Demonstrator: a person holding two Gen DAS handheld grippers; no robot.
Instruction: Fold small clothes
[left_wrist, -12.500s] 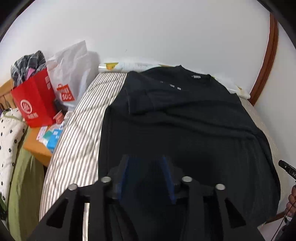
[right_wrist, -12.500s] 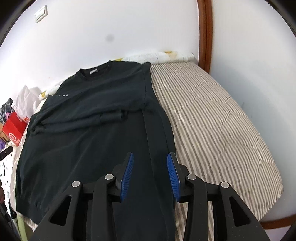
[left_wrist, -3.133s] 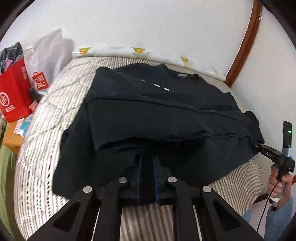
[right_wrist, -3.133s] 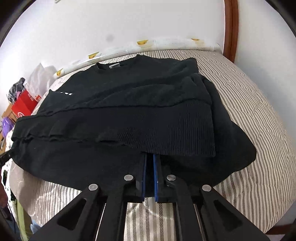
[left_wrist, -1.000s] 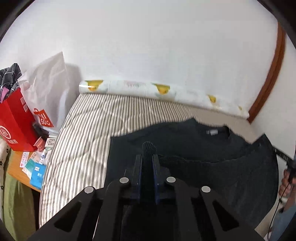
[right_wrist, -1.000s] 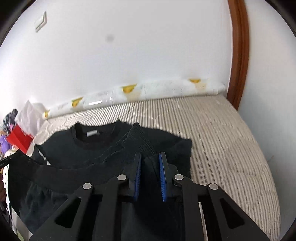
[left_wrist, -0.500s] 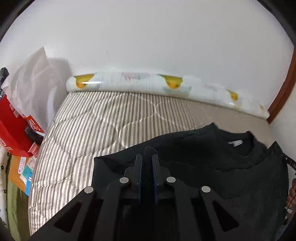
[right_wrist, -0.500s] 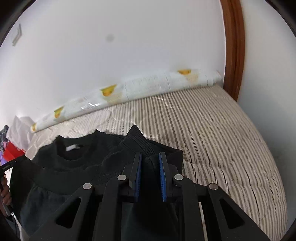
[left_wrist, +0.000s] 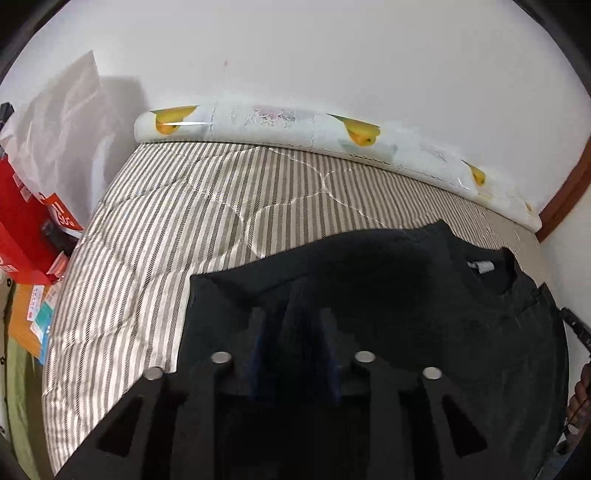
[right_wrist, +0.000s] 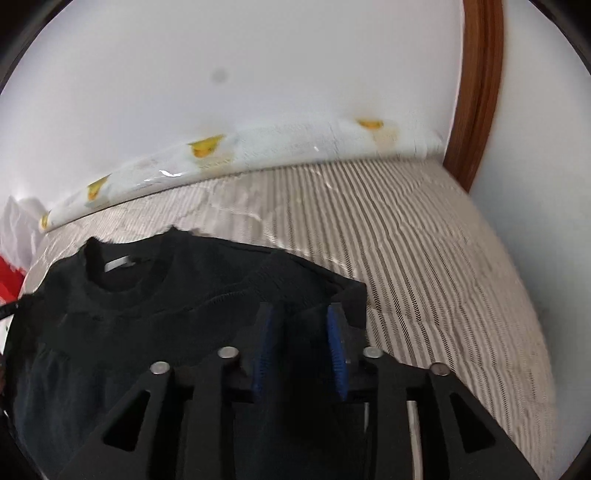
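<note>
A black sweater (left_wrist: 406, 295) lies on the striped mattress (left_wrist: 184, 221), its lower half folded up over the chest, just short of the collar and its white label (left_wrist: 480, 266). My left gripper (left_wrist: 293, 332) sits low over the left end of the folded edge. Its jaws are opening, and the fabric lies loose between the blue pads. In the right wrist view my right gripper (right_wrist: 301, 321) is over the right end of the sweater (right_wrist: 166, 295). Its jaws are opening too, and the pads (right_wrist: 336, 350) stand clear of the cloth.
A rolled floral mat (left_wrist: 295, 125) runs along the wall at the mattress head. A white plastic bag (left_wrist: 62, 122) and a red bag (left_wrist: 18, 229) stand off the left side. A brown door frame (right_wrist: 476, 92) rises at the right. Bare striped mattress (right_wrist: 424, 258) lies beyond the sweater.
Both grippers sank a little toward the mattress with the hem. Their jaws, shut on the fabric before, have now parted, and the hem rests on the sweater's upper part.
</note>
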